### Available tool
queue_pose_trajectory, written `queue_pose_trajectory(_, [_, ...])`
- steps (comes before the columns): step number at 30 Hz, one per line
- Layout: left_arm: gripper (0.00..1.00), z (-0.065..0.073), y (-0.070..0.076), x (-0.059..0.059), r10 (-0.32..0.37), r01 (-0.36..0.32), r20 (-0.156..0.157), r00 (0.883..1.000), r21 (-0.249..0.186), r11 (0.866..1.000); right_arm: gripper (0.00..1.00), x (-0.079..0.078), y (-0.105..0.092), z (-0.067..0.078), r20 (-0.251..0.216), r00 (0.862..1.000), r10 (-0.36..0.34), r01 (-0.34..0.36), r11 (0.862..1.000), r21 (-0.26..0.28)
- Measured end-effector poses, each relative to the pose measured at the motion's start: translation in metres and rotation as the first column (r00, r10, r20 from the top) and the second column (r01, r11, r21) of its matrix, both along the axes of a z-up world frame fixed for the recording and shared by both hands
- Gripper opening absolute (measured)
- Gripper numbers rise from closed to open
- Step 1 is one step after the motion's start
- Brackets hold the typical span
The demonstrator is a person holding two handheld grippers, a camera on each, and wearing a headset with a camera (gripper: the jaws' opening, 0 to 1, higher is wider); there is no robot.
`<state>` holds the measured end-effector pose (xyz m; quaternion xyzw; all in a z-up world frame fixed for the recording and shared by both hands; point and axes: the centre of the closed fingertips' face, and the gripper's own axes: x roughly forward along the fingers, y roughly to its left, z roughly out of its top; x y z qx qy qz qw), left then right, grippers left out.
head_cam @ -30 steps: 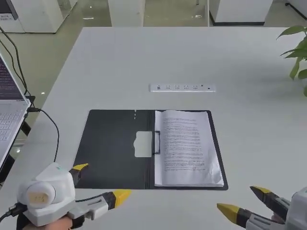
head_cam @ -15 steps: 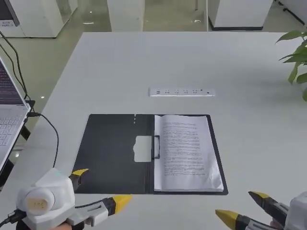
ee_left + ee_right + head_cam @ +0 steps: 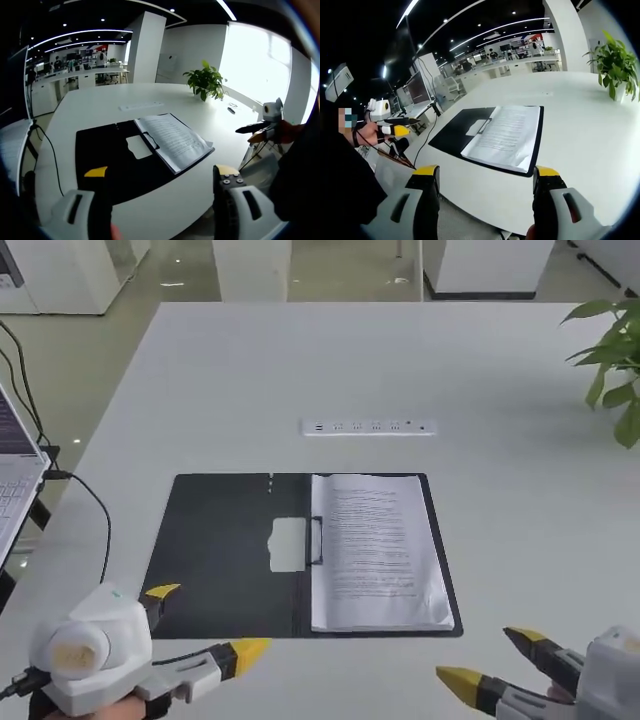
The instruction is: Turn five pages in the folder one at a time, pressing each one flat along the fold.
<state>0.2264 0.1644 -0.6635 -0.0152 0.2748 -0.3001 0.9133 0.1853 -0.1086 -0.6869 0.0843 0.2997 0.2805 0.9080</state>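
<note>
The folder (image 3: pixel 225 560) was laid open near the front edge of the table (image 3: pixel 300 360), with the pages (image 3: pixel 375 550) stacked on its right half and the left half bare black. The left gripper (image 3: pixel 207 620) was held by the folder's near-left corner, jaws spread wide, nothing gripped. The right gripper (image 3: pixel 485 656) was held off the near-right corner, jaws apart too, also empty. A power strip (image 3: pixel 370 427) was seen past the folder

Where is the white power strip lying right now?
In the head view, the power strip lies on the white table beyond the far edge of the open folder, apart from it.
</note>
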Motion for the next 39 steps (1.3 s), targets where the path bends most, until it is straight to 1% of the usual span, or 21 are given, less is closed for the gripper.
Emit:
queue_pose_trajectory(4, [0.84,0.004,-0.007,0.006,-0.015,0.015,0.013,1.000,-0.001,1.000,0.75,-0.001,-0.001,0.001,0.004,1.000,-0.003,0.003,1.000,0.002])
queue_pose_trajectory(7, [0.84,0.004,-0.017,0.010,-0.050,0.050,0.025,0.998,0.007,0.999,0.75,-0.001,0.000,0.002,0.005,1.000,-0.006,0.006,1.000,0.004])
queue_pose_trajectory(11, [0.83,0.002,-0.032,0.013,-0.097,0.096,0.023,0.995,0.020,0.995,0.75,0.003,-0.001,0.006,0.016,1.000,-0.020,0.020,1.000,0.017])
queue_pose_trajectory(13, [0.83,0.002,-0.042,0.017,-0.120,0.120,0.023,0.992,0.021,0.993,0.75,0.005,-0.001,0.008,0.020,1.000,-0.023,0.023,0.999,0.024])
queue_pose_trajectory(14, [0.83,0.003,-0.049,0.018,-0.134,0.133,0.025,0.991,0.022,0.991,0.75,0.005,-0.001,0.009,0.022,1.000,-0.023,0.022,0.999,0.025])
queue_pose_trajectory(16, [0.83,0.003,-0.058,0.021,-0.153,0.152,0.027,0.988,0.024,0.988,0.75,0.006,-0.001,0.009,0.023,1.000,-0.018,0.017,0.999,0.027])
queue_pose_trajectory(20, [0.82,0.003,-0.081,0.029,-0.195,0.195,0.033,0.980,0.023,0.981,0.75,0.007,-0.002,0.009,0.022,1.000,-0.016,0.015,0.999,0.029])
queue_pose_trajectory(21, [0.82,0.001,-0.087,0.031,-0.204,0.203,0.034,0.978,0.022,0.979,0.75,0.007,-0.003,0.009,0.021,1.000,-0.017,0.016,0.999,0.032])
queue_pose_trajectory(24, [0.82,-0.005,-0.104,0.035,-0.237,0.236,0.024,0.971,0.023,0.971,0.75,0.008,-0.005,0.007,0.018,1.000,-0.017,0.017,0.999,0.033])
queue_pose_trajectory(26, [0.82,-0.007,-0.113,0.038,-0.252,0.252,0.021,0.967,0.018,0.968,0.74,0.008,-0.006,0.006,0.015,1.000,-0.019,0.019,0.999,0.033])
queue_pose_trajectory(28, [0.81,-0.009,-0.127,0.041,-0.281,0.281,0.020,0.960,0.015,0.960,0.74,0.009,-0.009,0.006,0.014,1.000,-0.026,0.026,0.999,0.040])
queue_pose_trajectory(29, [0.81,-0.009,-0.130,0.041,-0.286,0.286,0.019,0.958,0.015,0.958,0.74,0.009,-0.010,0.007,0.013,0.999,-0.031,0.030,0.998,0.047])
queue_pose_trajectory(31, [0.81,-0.011,-0.141,0.042,-0.317,0.316,0.014,0.948,0.018,0.948,0.74,0.009,-0.010,0.007,0.012,0.999,-0.032,0.031,0.998,0.050])
queue_pose_trajectory(32, [0.81,-0.015,-0.148,0.041,-0.350,0.349,0.010,0.937,0.029,0.937,0.74,0.010,-0.011,0.006,0.011,0.999,-0.033,0.032,0.998,0.051])
queue_pose_trajectory(34, [0.81,-0.020,-0.155,0.042,-0.378,0.378,0.004,0.926,0.040,0.925,0.73,0.010,-0.012,0.006,0.008,0.999,-0.033,0.033,0.998,0.049])
queue_pose_trajectory(36, [0.81,-0.024,-0.164,0.043,-0.410,0.410,-0.006,0.912,0.048,0.911,0.73,0.010,-0.013,0.005,0.007,0.999,-0.033,0.033,0.998,0.050])
queue_pose_trajectory(38, [0.80,-0.028,-0.172,0.047,-0.431,0.431,-0.013,0.902,0.057,0.901,0.73,0.010,-0.014,0.004,0.003,0.999,-0.037,0.036,0.998,0.051])
queue_pose_trajectory(39, [0.80,-0.029,-0.178,0.049,-0.442,0.442,-0.014,0.897,0.053,0.895,0.73,0.010,-0.015,0.003,0.002,0.999,-0.038,0.038,0.998,0.052])
